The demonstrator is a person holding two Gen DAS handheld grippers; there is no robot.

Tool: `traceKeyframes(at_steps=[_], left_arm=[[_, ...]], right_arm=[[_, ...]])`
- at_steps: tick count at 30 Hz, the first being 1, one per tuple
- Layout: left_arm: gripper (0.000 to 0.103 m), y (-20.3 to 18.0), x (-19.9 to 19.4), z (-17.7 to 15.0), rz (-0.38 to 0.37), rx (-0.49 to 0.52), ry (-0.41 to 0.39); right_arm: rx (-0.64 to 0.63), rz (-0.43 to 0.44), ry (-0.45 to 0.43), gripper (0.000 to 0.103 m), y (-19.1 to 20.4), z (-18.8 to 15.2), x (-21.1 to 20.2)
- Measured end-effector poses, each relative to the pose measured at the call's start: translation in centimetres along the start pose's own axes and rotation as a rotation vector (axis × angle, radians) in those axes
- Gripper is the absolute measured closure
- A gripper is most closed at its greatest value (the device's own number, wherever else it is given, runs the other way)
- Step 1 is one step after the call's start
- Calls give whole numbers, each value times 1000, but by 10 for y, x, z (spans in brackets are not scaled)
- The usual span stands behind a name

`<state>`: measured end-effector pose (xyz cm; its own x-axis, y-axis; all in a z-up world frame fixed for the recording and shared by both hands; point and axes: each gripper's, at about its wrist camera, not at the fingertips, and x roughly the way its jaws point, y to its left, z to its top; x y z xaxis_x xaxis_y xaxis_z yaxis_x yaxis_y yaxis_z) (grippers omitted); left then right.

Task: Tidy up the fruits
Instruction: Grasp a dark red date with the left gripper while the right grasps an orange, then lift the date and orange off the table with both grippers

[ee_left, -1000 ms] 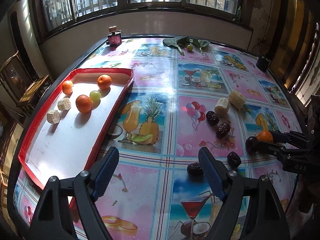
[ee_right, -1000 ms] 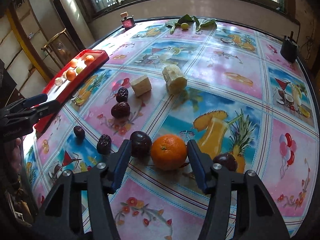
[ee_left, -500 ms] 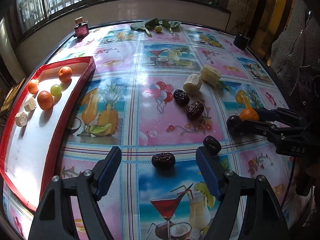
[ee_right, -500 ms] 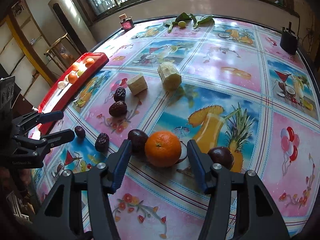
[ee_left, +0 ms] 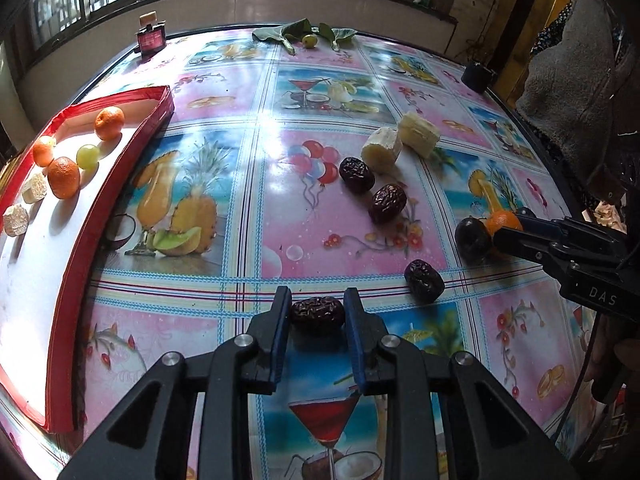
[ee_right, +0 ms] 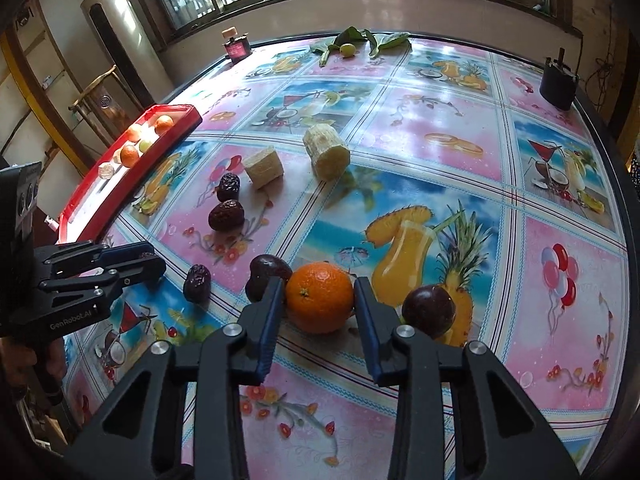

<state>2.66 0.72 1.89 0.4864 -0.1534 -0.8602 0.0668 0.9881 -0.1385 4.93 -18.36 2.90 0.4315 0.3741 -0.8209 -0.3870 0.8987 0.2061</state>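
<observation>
My left gripper (ee_left: 315, 305) is shut on a dark red date (ee_left: 317, 314) that rests on the table. My right gripper (ee_right: 320, 290) is shut on an orange (ee_right: 320, 297), also on the table. A dark plum (ee_right: 264, 273) touches the right gripper's left finger and another plum (ee_right: 429, 310) lies just right of it. Three more dates (ee_left: 424, 281) (ee_left: 387, 203) (ee_left: 356, 174) and two pale banana chunks (ee_left: 382, 149) (ee_left: 419, 132) lie loose. The red tray (ee_left: 72, 264) at the left holds three oranges, a green grape and two pale chunks.
The table has a glossy fruit-print cloth. A small dark bottle (ee_left: 151, 38) stands at the far edge, green leaves with a small fruit (ee_left: 308, 36) beside it, and a black cup (ee_right: 557, 85) at the far right. A cabinet and a chair stand beyond the tray.
My left gripper moved forward to the nearest date and closed on it. My right gripper closed its fingers onto the orange.
</observation>
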Motion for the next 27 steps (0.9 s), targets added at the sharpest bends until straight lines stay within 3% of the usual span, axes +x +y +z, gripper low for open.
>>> traceKeyframes(at_steps=[10, 20, 27], left_arm=[[77, 1, -1, 1, -12, -18, 1], [77, -3, -5, -7, -30, -4, -6], [77, 5, -11, -12, -43, -4, -17]], right_arm=[[-3, -72, -5, 66, 4, 1, 2], [-102, -228, -19, 66, 25, -14, -8], [-117, -263, -43, 66, 33, -22, -24]])
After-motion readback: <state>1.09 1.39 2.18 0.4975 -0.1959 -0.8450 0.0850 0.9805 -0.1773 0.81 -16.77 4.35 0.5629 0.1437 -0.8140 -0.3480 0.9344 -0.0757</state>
